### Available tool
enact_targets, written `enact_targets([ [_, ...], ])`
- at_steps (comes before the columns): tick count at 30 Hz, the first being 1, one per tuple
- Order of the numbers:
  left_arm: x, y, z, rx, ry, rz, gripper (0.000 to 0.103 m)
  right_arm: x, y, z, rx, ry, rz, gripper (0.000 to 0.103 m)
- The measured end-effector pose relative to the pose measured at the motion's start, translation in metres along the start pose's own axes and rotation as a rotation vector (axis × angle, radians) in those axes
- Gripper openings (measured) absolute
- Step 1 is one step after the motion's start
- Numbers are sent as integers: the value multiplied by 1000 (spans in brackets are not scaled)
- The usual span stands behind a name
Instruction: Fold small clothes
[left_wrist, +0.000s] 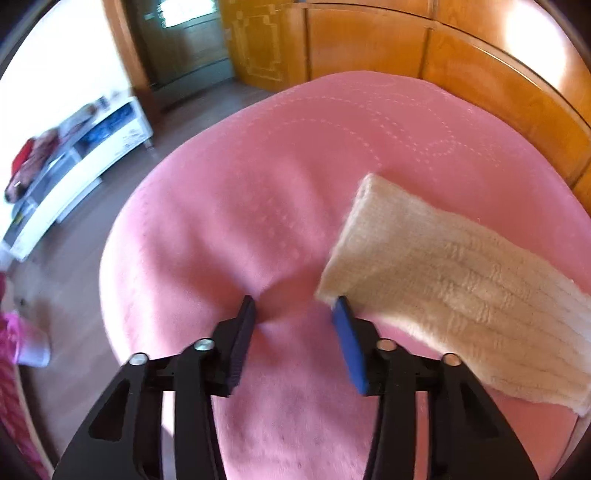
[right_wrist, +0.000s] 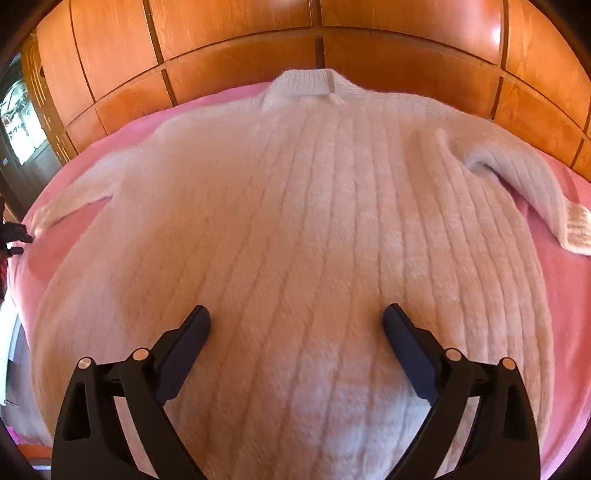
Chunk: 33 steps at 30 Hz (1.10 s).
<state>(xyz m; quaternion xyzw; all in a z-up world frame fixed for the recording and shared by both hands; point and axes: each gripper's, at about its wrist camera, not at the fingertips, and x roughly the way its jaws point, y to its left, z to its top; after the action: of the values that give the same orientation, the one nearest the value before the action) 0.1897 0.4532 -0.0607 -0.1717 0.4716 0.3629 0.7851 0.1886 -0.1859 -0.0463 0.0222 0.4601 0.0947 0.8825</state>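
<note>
A cream ribbed knit sweater (right_wrist: 295, 206) lies flat on the pink bed cover (right_wrist: 561, 295), collar (right_wrist: 314, 86) at the far side, both sleeves spread out. My right gripper (right_wrist: 297, 317) is open and empty, just above the sweater's lower body. In the left wrist view the sweater's left sleeve (left_wrist: 443, 277) lies at the right. My left gripper (left_wrist: 295, 306) is open, its tips pressing into the pink cover (left_wrist: 258, 184), with the right finger touching the cuff's near corner. The left gripper's tip also shows at the far left of the right wrist view (right_wrist: 14, 234).
A wooden panelled headboard (right_wrist: 295, 44) runs along the bed's far side. Left of the bed are a wood floor (left_wrist: 74, 258), a white low shelf unit (left_wrist: 74, 166) with clutter on it, and a doorway (left_wrist: 184, 40).
</note>
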Motion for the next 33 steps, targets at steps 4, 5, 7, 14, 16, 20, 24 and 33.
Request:
enact_targets([
  [4,-75,-46,-34,123,-185,-244,54,-12,-10,-4,42,-7,39,95],
  [5,-93,-60,-46,166,-213,-315,63,-17,-15,-3,64,-16,46,95],
  [7,-129,-98,-74,277,-268,-459,64,-29,-31,-4,110,-46,40,94],
  [14,-205,-220,-185,601,-240,-807,64,-87,-152,-26,420,-166,-96,81],
  [16,-213,-247,-213,656,-212,-862,64,-100,-194,-36,504,-197,-173,71],
  [20,-220,-296,-265,743,-139,-911,64,-112,-252,-44,534,-202,-347,61],
  [24,-215,-329,-291,835,-183,-847,64,-111,-310,-41,500,-200,-534,58],
  [33,-177,-353,-302,816,-101,-833,81,-54,-367,-15,183,-80,-695,58],
])
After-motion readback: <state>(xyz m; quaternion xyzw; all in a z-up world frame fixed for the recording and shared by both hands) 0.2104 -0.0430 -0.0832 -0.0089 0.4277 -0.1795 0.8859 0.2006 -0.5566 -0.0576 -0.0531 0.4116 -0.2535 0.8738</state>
